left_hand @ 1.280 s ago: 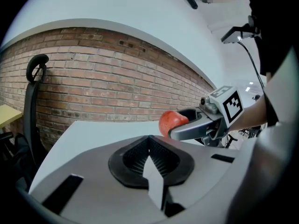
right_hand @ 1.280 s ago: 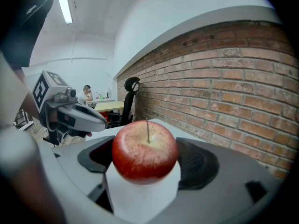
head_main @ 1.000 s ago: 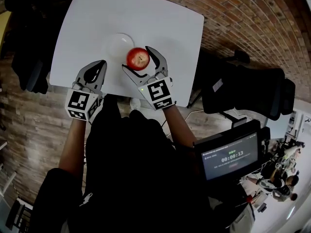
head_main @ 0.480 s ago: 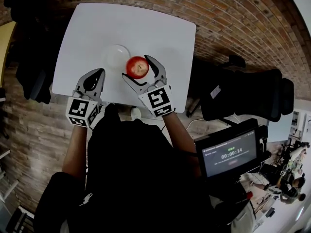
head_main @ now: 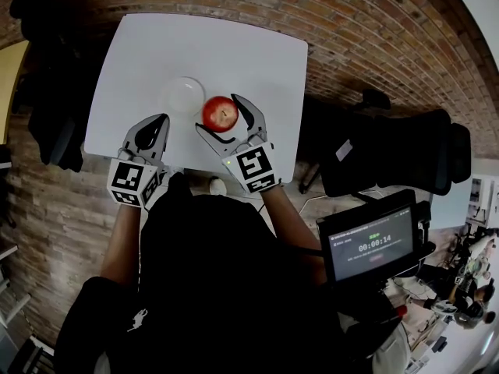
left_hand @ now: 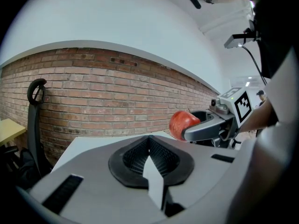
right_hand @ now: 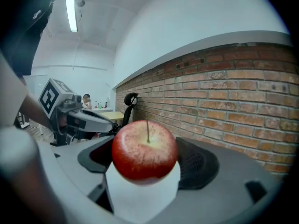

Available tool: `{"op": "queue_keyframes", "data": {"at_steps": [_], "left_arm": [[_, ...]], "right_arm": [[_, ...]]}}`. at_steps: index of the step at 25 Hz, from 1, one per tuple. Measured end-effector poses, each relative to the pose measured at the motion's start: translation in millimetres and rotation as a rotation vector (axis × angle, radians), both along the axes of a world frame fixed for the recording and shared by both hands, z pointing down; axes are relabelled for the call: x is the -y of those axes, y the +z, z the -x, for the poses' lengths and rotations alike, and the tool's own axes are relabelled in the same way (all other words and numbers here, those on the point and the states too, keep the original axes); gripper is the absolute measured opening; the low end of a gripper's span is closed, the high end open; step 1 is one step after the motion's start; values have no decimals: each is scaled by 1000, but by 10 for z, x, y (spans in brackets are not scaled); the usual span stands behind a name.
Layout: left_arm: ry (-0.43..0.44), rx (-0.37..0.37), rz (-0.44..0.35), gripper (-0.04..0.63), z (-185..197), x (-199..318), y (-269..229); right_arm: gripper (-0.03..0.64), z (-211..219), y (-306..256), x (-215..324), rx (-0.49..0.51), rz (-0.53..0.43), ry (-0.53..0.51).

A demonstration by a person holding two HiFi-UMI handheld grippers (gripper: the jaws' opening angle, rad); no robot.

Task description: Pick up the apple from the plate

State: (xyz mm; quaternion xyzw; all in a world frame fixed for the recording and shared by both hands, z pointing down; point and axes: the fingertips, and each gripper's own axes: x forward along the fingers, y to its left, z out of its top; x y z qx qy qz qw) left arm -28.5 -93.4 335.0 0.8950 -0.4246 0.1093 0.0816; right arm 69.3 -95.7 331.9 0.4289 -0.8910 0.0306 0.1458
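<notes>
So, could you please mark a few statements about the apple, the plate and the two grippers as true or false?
1. The right gripper grips the apple between its jaws. True.
2. The left gripper holds the plate. False: it is shut on nothing and is apart from the plate.
3. The apple rests on the plate. False: it is held up beside the plate.
4. The table is white. True.
</notes>
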Motion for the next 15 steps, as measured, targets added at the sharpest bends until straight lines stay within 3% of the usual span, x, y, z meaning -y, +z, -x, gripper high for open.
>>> {"op": "queue_keyframes", "data": {"at_steps": [15], "left_arm": [[-7,-8,13,5,-92,-27,38]], "right_arm": [[403,-62,54,33,-1,13,-3]]}}
